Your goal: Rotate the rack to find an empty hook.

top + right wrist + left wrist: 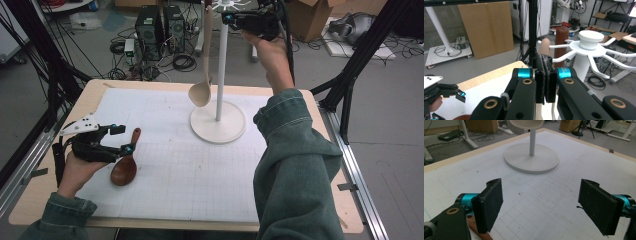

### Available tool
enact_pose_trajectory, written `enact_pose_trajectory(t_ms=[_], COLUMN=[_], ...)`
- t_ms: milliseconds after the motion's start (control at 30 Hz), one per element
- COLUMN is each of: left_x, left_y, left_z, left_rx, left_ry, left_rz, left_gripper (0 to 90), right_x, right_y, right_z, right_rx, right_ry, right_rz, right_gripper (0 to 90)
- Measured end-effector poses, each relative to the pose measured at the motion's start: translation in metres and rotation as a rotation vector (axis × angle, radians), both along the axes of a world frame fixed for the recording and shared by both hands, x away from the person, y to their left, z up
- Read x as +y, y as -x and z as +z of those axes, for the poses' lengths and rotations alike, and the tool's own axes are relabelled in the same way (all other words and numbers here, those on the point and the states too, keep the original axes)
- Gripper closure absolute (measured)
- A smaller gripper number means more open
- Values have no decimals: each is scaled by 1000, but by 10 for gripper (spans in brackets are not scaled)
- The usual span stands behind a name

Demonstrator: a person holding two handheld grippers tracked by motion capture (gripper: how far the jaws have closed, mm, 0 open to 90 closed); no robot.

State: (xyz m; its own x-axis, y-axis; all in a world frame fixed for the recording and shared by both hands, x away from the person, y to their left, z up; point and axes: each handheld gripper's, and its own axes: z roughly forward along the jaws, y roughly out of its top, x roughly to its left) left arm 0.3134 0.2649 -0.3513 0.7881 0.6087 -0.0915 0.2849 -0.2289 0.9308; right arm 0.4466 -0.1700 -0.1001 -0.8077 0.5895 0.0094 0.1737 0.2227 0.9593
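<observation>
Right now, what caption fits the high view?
Left gripper open beside dark spoon; right gripper shut near the rack.

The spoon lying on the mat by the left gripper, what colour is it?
Dark reddish-brown spoon, clearest in the high view.

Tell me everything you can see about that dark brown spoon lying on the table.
The dark brown spoon looks like polished wood, with a broad rounded bowl and a short handle ending in a rounded knob. It lies flat on the white gridded mat near the table's left side, bowl toward the person, handle pointing away toward the white stand. The left gripper sits right at it with jaws open, one above the handle; whether a jaw touches the handle cannot be told. In the left gripper view, a reddish-brown edge peeks from beneath one jaw.
</observation>
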Motion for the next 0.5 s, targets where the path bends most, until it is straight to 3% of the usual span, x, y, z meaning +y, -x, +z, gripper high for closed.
enact_pose_trajectory(t_ms=[233, 500], left_x=[0, 2], left_y=[0, -2], left_z=[0, -2], left_rx=[3, 8], left_ry=[1, -4], left_rz=[2, 5], left_gripper=[203, 204], right_x=[-11, -21], right_y=[10, 29], right_z=[-7, -30], right_rx=[7, 26], right_ry=[-25, -66], right_rz=[20, 70], right_gripper=[896, 743])
